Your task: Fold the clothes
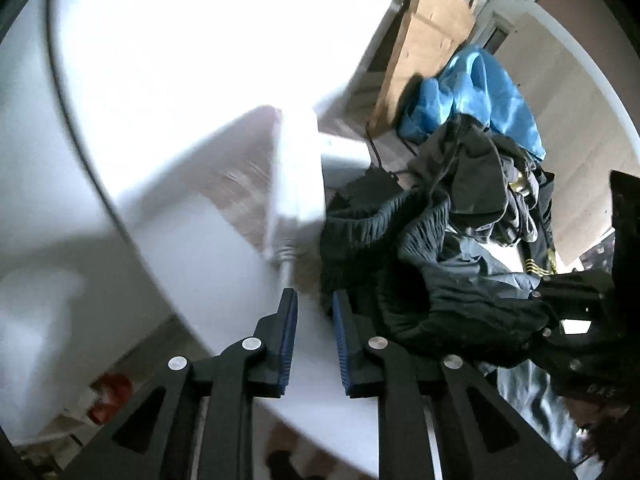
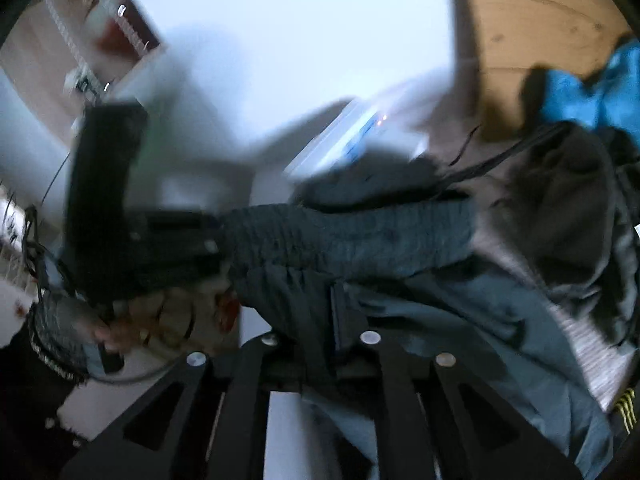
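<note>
A heap of dark clothes (image 1: 472, 216) lies on the white table (image 1: 168, 80), with a bright blue garment (image 1: 476, 92) behind it. A dark garment with a gathered elastic waistband (image 2: 352, 236) stretches across the right wrist view. My left gripper (image 1: 315, 320) is open with nothing between its blue pads, just left of the heap. My right gripper (image 2: 320, 320) is shut on the dark garment's cloth just below the waistband; its left finger is hidden by the cloth. The other gripper (image 2: 120, 216) shows at the waistband's left end, blurred.
A white box with a cable (image 1: 304, 168) sits on the table beside the heap. Cardboard (image 1: 428, 36) leans at the back. A white rounded table edge (image 1: 580, 48) and wood floor lie to the right. Both views are motion-blurred.
</note>
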A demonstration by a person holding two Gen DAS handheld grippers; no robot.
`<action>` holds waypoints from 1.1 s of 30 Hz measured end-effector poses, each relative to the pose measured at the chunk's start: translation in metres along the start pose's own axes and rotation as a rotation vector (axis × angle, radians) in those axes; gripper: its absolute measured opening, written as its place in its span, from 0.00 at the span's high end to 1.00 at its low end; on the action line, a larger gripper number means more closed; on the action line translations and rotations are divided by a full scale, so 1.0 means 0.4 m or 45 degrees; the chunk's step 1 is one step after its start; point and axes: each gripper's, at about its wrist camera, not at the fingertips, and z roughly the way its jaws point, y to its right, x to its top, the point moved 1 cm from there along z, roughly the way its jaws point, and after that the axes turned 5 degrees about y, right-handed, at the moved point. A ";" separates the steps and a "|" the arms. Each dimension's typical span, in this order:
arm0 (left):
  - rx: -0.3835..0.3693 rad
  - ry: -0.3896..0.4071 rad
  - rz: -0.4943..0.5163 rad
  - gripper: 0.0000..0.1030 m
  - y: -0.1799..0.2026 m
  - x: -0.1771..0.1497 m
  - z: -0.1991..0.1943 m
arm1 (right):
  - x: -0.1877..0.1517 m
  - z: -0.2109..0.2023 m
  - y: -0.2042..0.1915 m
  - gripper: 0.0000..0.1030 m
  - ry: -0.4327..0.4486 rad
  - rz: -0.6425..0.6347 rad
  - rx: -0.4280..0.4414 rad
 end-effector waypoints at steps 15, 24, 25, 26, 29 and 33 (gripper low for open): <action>-0.068 -0.067 -0.117 0.68 -0.014 -0.068 -0.046 | 0.111 -0.017 0.228 0.46 -0.035 0.013 -0.063; -0.087 -0.151 -0.149 0.67 0.008 -0.099 0.008 | 0.117 0.070 0.185 0.46 -0.120 0.193 -0.077; -0.098 -0.133 -0.131 0.67 0.018 -0.099 0.004 | 0.123 0.073 0.174 0.46 -0.127 0.220 -0.115; -0.108 -0.115 -0.113 0.67 0.028 -0.099 0.000 | 0.130 0.079 0.165 0.46 -0.136 0.233 -0.128; -0.139 -0.061 -0.058 0.70 0.058 -0.097 -0.013 | 0.153 0.117 0.162 0.46 -0.187 0.311 -0.204; -0.180 0.010 0.015 0.84 0.098 -0.096 -0.031 | 0.164 0.165 0.197 0.46 -0.282 0.458 -0.270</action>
